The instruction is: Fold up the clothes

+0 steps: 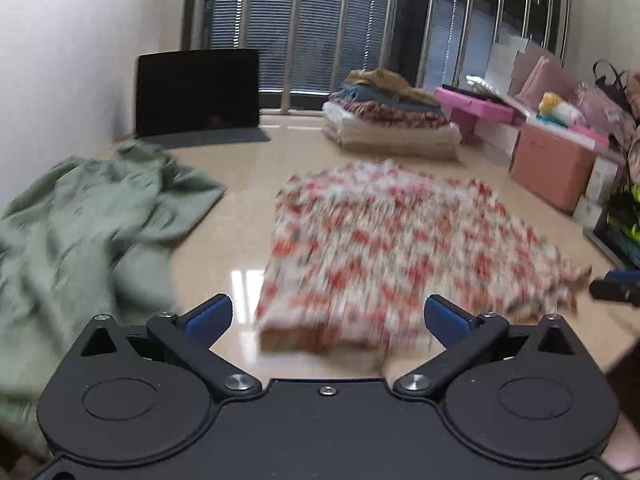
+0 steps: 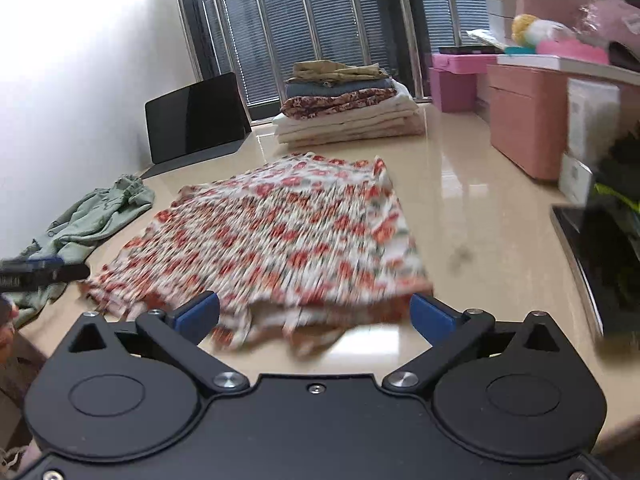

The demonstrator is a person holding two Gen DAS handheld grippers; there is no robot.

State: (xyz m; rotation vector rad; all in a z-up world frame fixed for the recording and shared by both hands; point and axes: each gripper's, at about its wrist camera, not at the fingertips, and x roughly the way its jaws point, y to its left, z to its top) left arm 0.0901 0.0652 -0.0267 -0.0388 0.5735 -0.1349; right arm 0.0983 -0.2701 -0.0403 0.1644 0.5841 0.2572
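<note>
A folded white garment with red flowers (image 1: 384, 248) lies flat on the glossy beige table (image 1: 248, 168), blurred by motion. My left gripper (image 1: 326, 316) stands open just short of its near edge, nothing between the blue pads. In the right wrist view the same floral garment (image 2: 280, 236) lies in front of my right gripper (image 2: 314, 314), which is open wide and empty over the garment's near hem. A crumpled pale green garment (image 1: 80, 232) lies unfolded at the left, also visible in the right view (image 2: 96, 216). The other gripper's tip shows at each view's edge (image 1: 616, 286).
A stack of folded clothes (image 2: 344, 108) sits at the table's far side. A dark tablet on its stand (image 1: 196, 92) leans at the back left. Pink boxes (image 2: 528, 120) and bags line the right side. A dark tray (image 2: 592, 264) lies at the right edge.
</note>
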